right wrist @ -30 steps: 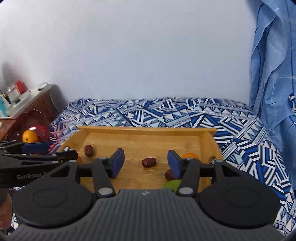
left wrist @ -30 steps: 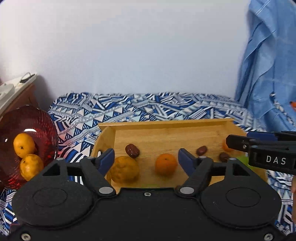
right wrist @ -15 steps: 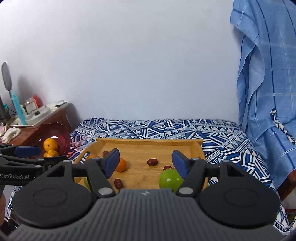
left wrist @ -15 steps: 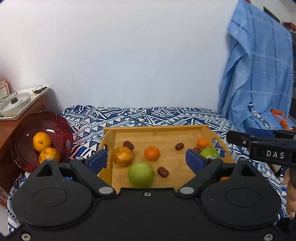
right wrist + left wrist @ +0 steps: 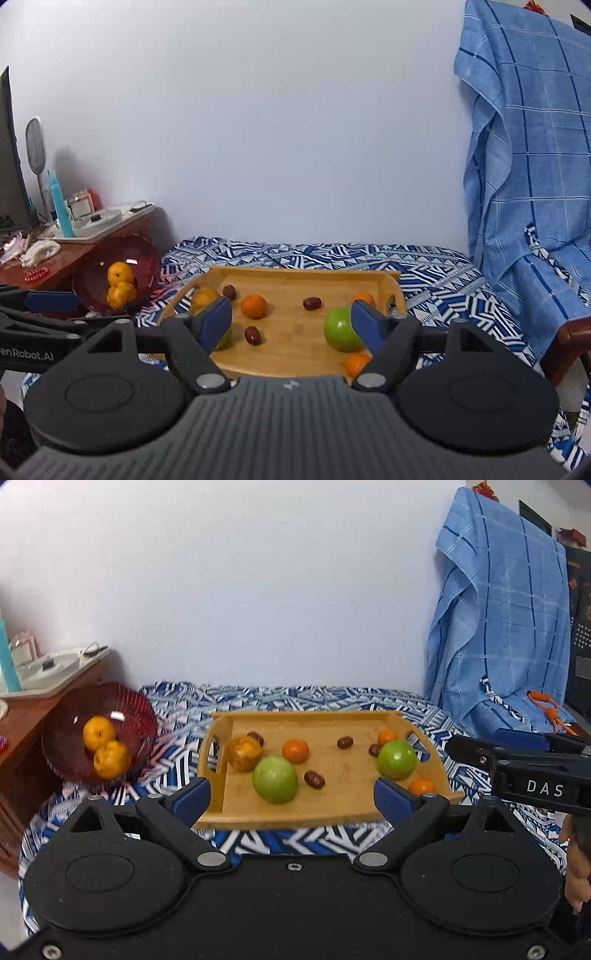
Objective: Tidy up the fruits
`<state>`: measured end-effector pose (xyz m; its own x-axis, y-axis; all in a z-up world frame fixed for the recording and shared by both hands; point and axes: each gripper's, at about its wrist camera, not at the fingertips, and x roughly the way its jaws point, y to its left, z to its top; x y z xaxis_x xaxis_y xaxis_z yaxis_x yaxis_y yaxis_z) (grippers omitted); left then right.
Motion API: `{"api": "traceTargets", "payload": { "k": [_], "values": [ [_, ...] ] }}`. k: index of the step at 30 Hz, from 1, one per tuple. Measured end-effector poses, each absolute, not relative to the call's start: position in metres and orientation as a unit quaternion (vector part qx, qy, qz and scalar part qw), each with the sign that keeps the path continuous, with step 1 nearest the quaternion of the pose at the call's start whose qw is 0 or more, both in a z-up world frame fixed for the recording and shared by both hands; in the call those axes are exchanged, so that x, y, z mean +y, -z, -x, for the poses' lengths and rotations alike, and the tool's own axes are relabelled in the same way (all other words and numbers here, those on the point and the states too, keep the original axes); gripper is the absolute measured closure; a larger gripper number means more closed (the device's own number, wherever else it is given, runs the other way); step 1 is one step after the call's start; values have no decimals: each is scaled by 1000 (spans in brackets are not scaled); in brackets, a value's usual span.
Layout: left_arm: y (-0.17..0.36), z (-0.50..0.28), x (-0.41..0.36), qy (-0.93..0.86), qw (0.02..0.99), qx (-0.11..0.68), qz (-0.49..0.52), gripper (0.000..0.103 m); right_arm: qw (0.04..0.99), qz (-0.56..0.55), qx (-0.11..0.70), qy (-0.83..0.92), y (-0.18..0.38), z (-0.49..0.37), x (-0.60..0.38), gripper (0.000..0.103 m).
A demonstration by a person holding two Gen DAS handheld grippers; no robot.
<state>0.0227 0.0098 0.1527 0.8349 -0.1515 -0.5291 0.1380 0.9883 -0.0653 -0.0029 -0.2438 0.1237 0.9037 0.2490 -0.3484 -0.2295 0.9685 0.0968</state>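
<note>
Fruits lie loose on the flat wooden tray (image 5: 332, 805). Both tongs (image 5: 291, 797) (image 5: 291, 321), just opening wide, hold nothing; aim slowly at one round green fruit (image 5: 274, 780).

Both wrist views toward shared tray (image 5: 325, 814)

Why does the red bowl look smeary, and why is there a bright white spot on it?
In the left wrist view the red bowl and the cloth beside it are smeared, likely camera shake; the white spot on its rim is light glinting. In the right wrist view the bowl is sharper, and the wall behind the side table carries a soft grey shadow.
</note>
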Motion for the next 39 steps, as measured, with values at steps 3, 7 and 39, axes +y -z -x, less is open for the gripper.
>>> {"api": "traceTargets", "payload": {
  "k": [3, 7, 39],
  "values": [
    [-137, -19, 12, 69, 955, 287, 17, 8, 976, -25, 181, -117, -110, 8, -245, 18],
    [-112, -19, 16, 62, 950, 305, 26, 8, 976, -27, 186, -111, -89, 12, -246, 17],
    [-6, -74, 13, -7, 940, 341, 11, 7, 972, 14, 222, -73, 12, -28, -225, 0]
  ]
}}
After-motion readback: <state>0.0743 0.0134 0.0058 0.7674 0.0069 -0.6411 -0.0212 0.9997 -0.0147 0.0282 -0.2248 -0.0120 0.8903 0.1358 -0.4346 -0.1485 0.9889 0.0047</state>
